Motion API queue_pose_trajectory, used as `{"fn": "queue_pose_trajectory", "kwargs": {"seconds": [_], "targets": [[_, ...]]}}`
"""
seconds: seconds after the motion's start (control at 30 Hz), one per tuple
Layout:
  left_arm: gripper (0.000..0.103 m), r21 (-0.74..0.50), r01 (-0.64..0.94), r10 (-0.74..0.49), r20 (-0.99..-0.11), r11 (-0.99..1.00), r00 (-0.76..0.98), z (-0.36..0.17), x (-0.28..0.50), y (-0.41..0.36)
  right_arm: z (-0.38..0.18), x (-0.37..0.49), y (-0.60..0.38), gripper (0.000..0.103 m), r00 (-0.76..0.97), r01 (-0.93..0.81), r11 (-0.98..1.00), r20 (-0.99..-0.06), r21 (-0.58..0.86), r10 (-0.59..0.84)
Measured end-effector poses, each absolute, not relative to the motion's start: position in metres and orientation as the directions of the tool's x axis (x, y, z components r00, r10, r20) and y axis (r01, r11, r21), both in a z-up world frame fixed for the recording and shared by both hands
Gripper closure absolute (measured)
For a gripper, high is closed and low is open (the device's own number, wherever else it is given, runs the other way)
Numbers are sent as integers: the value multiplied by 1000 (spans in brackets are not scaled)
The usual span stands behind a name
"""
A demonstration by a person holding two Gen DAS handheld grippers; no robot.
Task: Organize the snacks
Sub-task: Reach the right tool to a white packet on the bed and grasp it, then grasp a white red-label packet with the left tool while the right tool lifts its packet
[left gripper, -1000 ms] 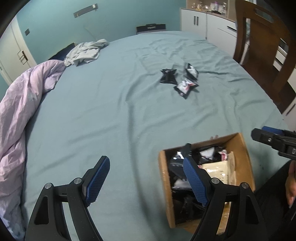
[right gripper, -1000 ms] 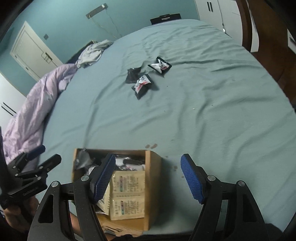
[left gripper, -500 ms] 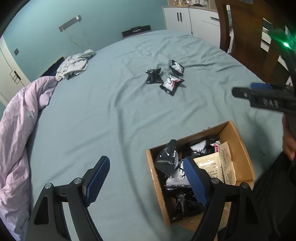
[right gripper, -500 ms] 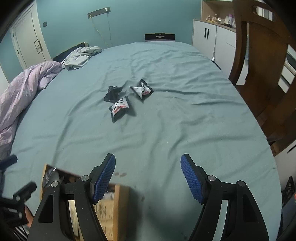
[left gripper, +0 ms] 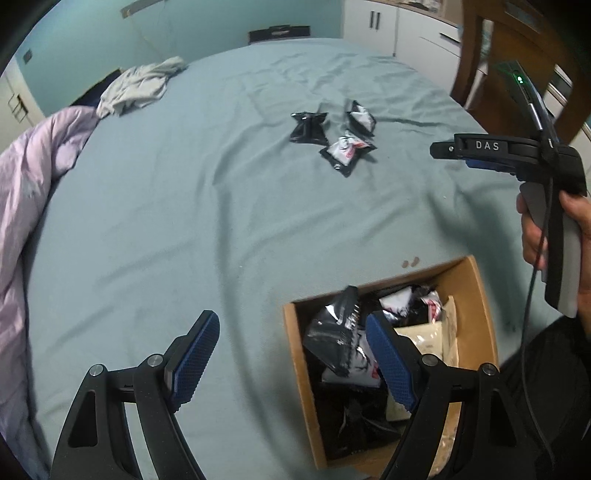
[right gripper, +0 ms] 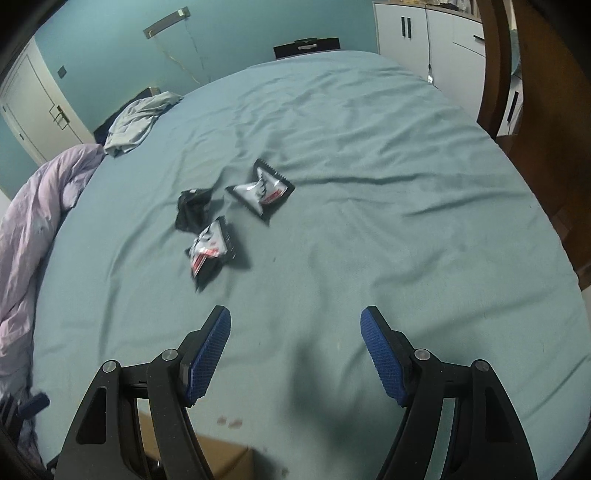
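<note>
Three black-and-white snack packets lie on the teal bed: one black (left gripper: 309,127) (right gripper: 193,209), one far (left gripper: 361,118) (right gripper: 261,191), one nearest (left gripper: 347,150) (right gripper: 210,248). A cardboard box (left gripper: 480,295) holding several packets sits at the bed's near edge; its corner (right gripper: 221,461) shows in the right wrist view. My left gripper (left gripper: 291,362) is open and empty, its right finger over the box. My right gripper (right gripper: 295,354) is open and empty above the bed, short of the packets; it also shows in the left wrist view (left gripper: 443,151).
A lilac duvet (left gripper: 26,206) lies along the bed's left side and a grey garment (left gripper: 136,85) at the far left. A wooden chair (right gripper: 546,92) and white cabinets (right gripper: 443,33) stand to the right of the bed.
My right gripper has risen from over the box and moved forward toward the three packets. My left gripper stays by the box, drawn slightly back and left.
</note>
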State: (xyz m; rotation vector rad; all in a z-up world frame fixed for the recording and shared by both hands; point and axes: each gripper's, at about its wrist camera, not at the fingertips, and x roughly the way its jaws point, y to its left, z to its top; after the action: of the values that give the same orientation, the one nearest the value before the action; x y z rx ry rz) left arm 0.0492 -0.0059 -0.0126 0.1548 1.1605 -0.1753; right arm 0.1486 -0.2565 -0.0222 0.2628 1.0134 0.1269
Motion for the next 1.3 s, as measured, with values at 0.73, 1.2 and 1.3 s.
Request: {"fn": "queue_pose_trajectory", "kwargs": {"seconds": [0.73, 1.2, 1.3], "targets": [[21, -40, 188, -102, -936, 981, 336, -26, 76, 7, -95, 301, -205, 31, 490, -93, 983, -853, 156, 182], [21, -3, 218, -96, -904, 976, 417, -11, 88, 3, -66, 279, -216, 75, 598, -26, 972, -775, 235, 204], [21, 4, 266, -111, -904, 964, 414, -5, 113, -10, -49, 257, -232, 75, 599, 8, 951, -763, 310, 243]]}}
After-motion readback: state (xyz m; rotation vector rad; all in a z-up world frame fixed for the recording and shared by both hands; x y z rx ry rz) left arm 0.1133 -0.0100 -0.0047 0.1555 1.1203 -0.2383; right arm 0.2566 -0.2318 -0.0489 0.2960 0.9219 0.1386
